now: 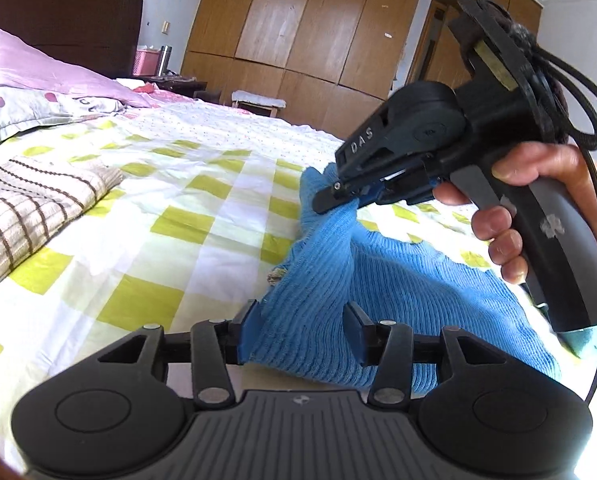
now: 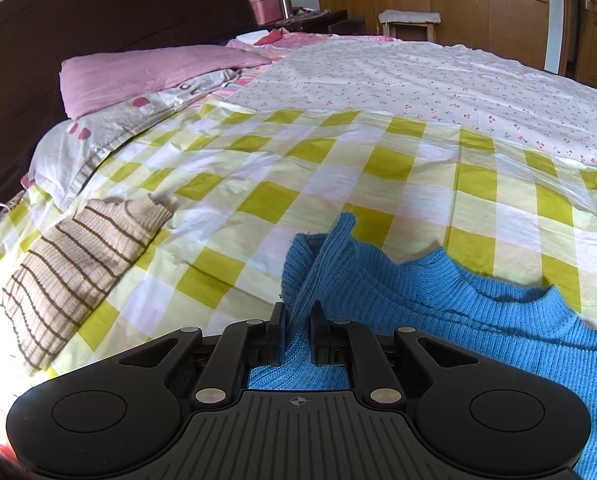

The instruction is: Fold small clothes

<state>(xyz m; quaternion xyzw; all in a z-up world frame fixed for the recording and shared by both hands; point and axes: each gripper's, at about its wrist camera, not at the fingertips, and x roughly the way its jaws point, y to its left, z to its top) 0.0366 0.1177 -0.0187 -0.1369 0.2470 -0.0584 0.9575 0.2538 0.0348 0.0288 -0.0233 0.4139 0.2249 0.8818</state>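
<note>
A small blue knit sweater (image 1: 382, 276) lies on the checked bedspread; it also shows in the right wrist view (image 2: 478, 312). My left gripper (image 1: 304, 320) has its jaws apart with the sweater's bunched edge lying between them. My right gripper (image 2: 298, 320) is shut on a fold of the blue sweater near its sleeve; in the left wrist view the right gripper (image 1: 340, 200) lifts that fold above the bed, held by a hand.
A folded beige garment with brown stripes (image 2: 78, 264) lies on the bed to the left, also in the left wrist view (image 1: 26, 208). Pink pillows (image 2: 150, 72) and a dark headboard (image 2: 110, 8) are behind. Wooden wardrobes (image 1: 318, 28) and a stool (image 2: 410, 20) stand beyond the bed.
</note>
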